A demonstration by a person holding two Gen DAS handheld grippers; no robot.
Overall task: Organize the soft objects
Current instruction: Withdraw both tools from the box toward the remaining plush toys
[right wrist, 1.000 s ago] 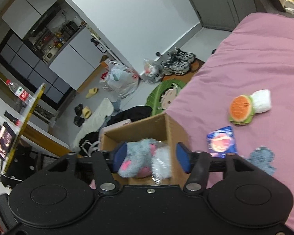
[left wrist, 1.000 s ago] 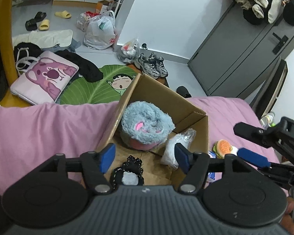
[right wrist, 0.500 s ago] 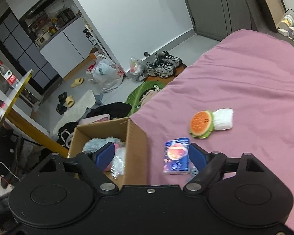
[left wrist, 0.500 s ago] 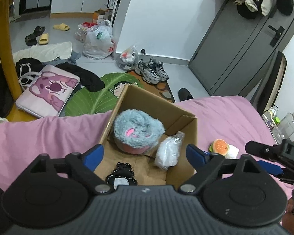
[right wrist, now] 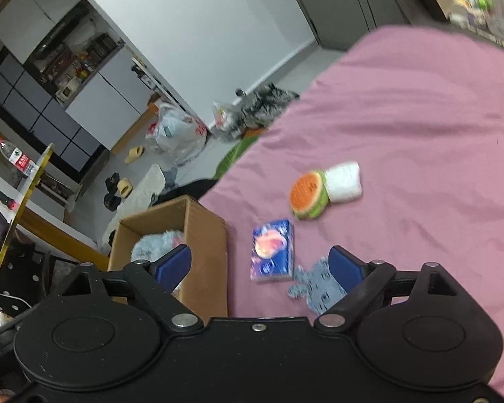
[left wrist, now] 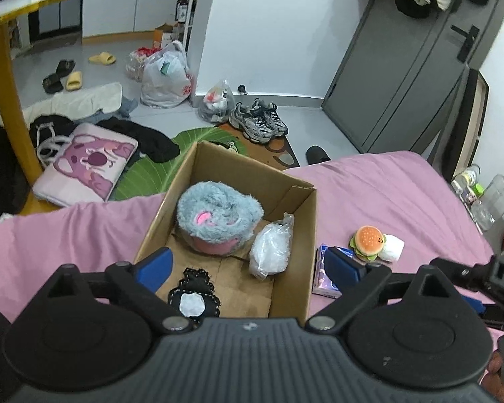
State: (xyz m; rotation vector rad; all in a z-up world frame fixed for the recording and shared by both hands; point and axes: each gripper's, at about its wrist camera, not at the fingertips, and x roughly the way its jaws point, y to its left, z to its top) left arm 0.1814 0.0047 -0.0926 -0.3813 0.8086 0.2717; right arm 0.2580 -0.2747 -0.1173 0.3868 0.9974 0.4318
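Observation:
A cardboard box stands on the pink bed and holds a fluffy grey-blue plush, a clear plastic bag and a black lace piece. My left gripper is open and empty above the box's near end. To the box's right lie a blue tissue pack, a burger plush with a white roll, and a grey-blue knitted piece. My right gripper is open and empty above the tissue pack. The box also shows in the right wrist view.
Beyond the bed edge the floor holds a green leaf mat, a pink pillow, sneakers, plastic bags and slippers. A yellow table stands at the left. Bottles stand by the bed at the right.
Both grippers have opened wider. The left one has pulled back and up from the box. The right one has swung right, from the box toward the items on the bed.

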